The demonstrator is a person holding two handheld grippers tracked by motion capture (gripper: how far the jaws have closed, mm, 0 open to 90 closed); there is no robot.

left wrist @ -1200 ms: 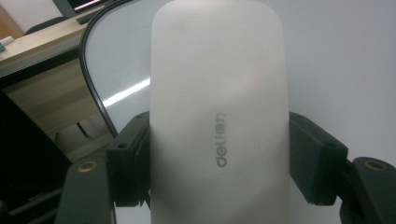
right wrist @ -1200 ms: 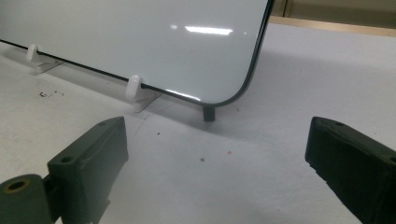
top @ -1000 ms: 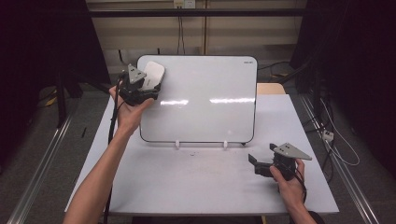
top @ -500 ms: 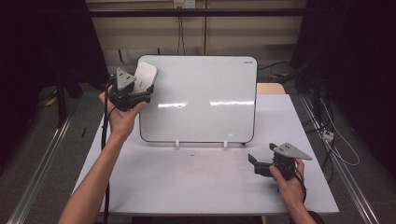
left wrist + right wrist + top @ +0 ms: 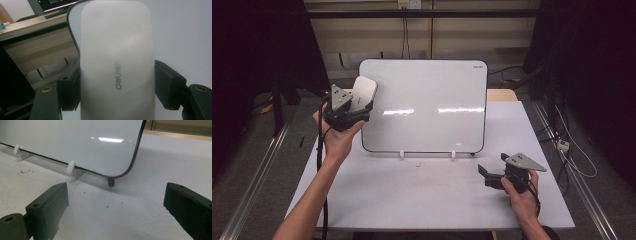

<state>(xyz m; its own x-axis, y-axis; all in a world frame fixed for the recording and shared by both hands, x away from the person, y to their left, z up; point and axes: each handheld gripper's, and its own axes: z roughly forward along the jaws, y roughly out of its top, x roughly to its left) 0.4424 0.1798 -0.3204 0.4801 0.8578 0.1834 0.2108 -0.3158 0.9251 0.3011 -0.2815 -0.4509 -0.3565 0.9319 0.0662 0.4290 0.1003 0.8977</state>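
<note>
At the whiteboard's [image 5: 427,105] upper left corner, the left gripper [image 5: 346,111] is clamped on the white eraser [image 5: 363,91], jaws pressing its sides. Wiping looks in hand; next it likely needs flat contact on the board. Near the table's [image 5: 422,195] right edge, the right gripper [image 5: 492,175] rests with jaws wide apart, holding nothing.

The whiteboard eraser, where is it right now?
In the high view the eraser sits clamped in the left gripper, held up at the whiteboard's upper left corner, on the table's left side.

White table [image 5: 422,195], black cables on floor [image 5: 572,150]
</note>
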